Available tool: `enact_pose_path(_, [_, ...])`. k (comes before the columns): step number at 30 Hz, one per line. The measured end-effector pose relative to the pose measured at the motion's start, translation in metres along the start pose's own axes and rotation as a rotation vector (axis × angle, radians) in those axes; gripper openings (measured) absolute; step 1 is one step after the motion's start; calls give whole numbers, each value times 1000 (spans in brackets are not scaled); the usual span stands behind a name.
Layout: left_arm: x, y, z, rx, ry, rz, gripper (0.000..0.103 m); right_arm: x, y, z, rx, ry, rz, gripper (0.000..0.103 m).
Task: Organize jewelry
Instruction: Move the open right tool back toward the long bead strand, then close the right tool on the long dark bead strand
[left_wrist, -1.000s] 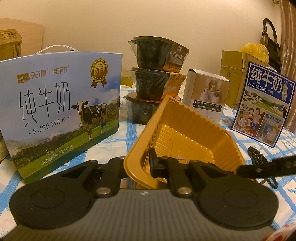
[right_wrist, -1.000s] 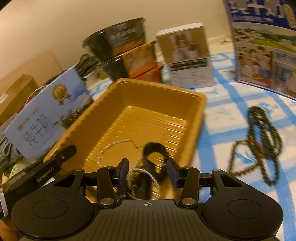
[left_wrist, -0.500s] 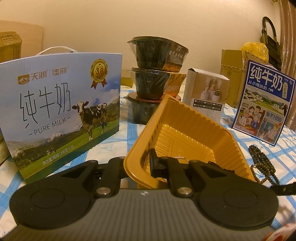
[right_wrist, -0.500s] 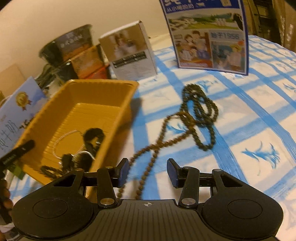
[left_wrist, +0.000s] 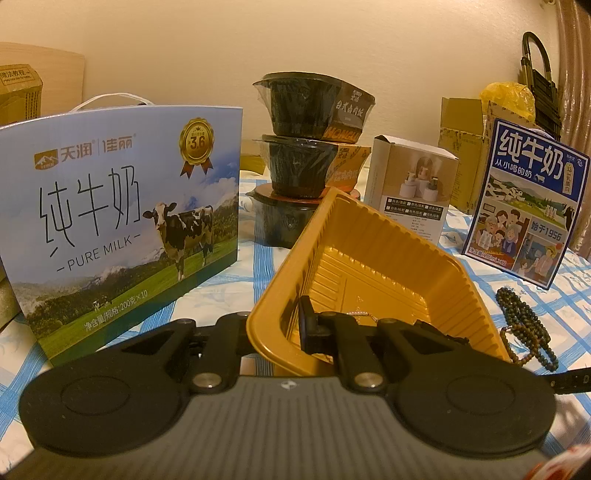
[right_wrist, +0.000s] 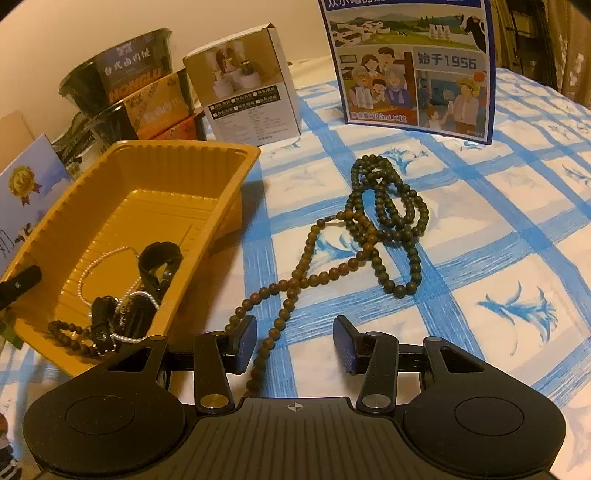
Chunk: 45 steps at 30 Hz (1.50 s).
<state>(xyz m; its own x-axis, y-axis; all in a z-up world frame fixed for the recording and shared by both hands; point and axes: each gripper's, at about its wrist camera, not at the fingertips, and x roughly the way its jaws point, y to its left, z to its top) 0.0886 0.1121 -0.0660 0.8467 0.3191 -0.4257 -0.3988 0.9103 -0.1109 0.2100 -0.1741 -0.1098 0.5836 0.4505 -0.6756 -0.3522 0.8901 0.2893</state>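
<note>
A yellow plastic tray (right_wrist: 236, 158) sits on the blue-checked cloth; it also shows in the left wrist view (left_wrist: 369, 229). My left gripper (left_wrist: 280, 325) is shut on the tray's near rim, one finger inside and one outside. In the tray lie a thin pearl chain (right_wrist: 92, 262), a black band (right_wrist: 159, 258) and dark bead pieces (right_wrist: 70, 336). A long dark bead necklace (right_wrist: 373, 221) lies on the cloth right of the tray; it also shows in the left wrist view (left_wrist: 524, 325). My right gripper (right_wrist: 293, 343) is open and empty, low over the necklace's near strand.
A large milk carton box (left_wrist: 122, 221) stands left of the tray. Stacked black bowls (left_wrist: 310, 147), a small white box (right_wrist: 247, 85) and a blue milk box (right_wrist: 413, 62) stand behind. The cloth (right_wrist: 498, 258) stretches to the right.
My right gripper swung from over the tray to the right and now hovers over the bead necklace on the cloth. My left gripper kept its hold on the tray rim.
</note>
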Motion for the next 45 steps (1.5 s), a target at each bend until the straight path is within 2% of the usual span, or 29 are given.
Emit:
enact_pose_path(27, [0,0,0,0,0,0,11,30,21,12,-157,-20,-80,45])
enact_pose_path(31, [0,0,0,0,1,1,11,33,22,13,-165,-16,-93,41])
enact_pose_path(42, [0,-1,0,-1,1,0,11,40,27,14,-202,-15,-123,37])
enact_pose_path(45, [0,-1,0,0,0,0,11,41,28,14,-219,-20,-135,26])
